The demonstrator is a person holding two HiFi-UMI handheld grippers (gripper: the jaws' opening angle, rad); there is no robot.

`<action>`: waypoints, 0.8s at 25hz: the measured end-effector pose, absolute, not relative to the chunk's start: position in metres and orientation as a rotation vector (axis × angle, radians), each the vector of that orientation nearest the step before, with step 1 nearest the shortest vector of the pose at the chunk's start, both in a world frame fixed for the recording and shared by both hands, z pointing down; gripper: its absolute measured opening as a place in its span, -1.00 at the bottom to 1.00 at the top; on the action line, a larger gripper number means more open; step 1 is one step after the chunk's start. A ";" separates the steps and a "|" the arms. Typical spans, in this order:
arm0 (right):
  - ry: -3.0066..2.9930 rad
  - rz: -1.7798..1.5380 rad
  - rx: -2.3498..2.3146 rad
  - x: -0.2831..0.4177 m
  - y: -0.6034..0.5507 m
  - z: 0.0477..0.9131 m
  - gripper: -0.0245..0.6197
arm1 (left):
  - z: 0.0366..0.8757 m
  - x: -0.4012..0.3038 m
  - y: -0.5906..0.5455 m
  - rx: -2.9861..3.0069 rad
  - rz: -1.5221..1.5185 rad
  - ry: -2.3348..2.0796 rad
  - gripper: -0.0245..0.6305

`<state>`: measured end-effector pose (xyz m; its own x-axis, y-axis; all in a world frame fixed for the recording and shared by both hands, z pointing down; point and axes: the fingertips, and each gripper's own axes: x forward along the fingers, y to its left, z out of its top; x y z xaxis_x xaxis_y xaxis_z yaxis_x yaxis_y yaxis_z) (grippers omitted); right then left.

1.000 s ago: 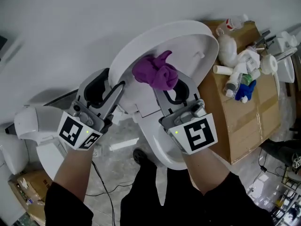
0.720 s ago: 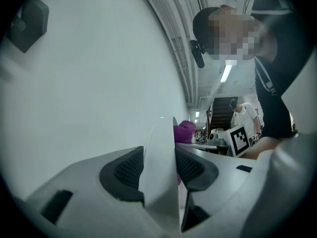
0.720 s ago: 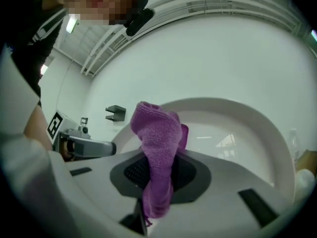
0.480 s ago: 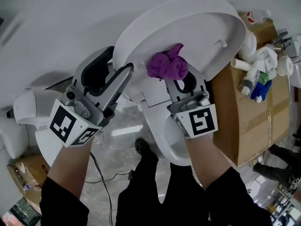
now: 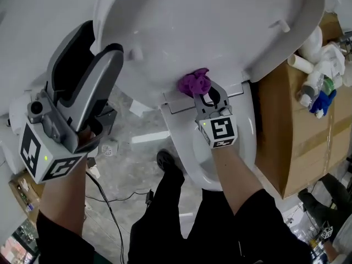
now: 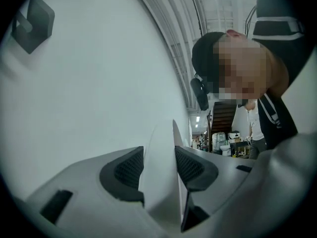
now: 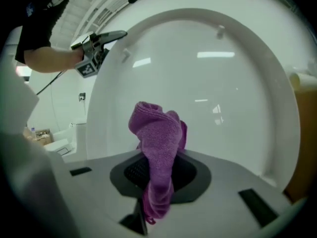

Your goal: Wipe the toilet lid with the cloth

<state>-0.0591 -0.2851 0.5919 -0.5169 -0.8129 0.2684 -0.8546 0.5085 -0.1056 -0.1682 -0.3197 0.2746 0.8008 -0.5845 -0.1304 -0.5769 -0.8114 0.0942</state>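
While the large white oval plastic toilet lid [image 5: 209, 26] stands raised, I record a brown cardboard box [image 5: 286, 131] just beside it on the right. My left gripper [image 5: 102, 45] has its fingers [image 6: 126, 170] drawn narrow, pinching the lid's left rim between them. My right gripper [image 5: 209, 95] sits low by the hinge, its fingers clamped on a crumpled purple cloth [image 5: 193, 82]. The cloth is held at the lid's inner face near its lower edge; actual contact I cannot confirm.

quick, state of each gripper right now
Left gripper: closed on the toilet lid edge.
Right gripper: closed, holding the purple cloth.
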 end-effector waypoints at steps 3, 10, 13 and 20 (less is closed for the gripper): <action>-2.452 0.440 1.397 -0.048 -0.279 0.642 -0.69 | 0.274 -0.166 -0.320 2.940 -0.259 -0.933 -0.30; -2.523 0.368 1.334 -0.048 -0.283 0.556 -0.69 | 0.279 -0.171 -0.318 2.942 -0.211 -0.963 -0.30; -2.652 0.180 1.354 -0.048 -0.303 0.454 -0.69 | 0.280 -0.169 -0.320 2.933 -0.225 -0.973 -0.30; -2.771 -0.040 1.354 -0.050 -0.324 0.293 -0.69 | 0.285 -0.169 -0.317 2.922 -0.157 -0.987 -0.30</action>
<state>-0.0496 -0.3240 0.2935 -0.6134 -0.7888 0.0396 -0.7873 0.6147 0.0484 -0.1686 -0.3167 0.2848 0.7906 -0.6072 -0.0794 -0.6018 -0.7943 0.0826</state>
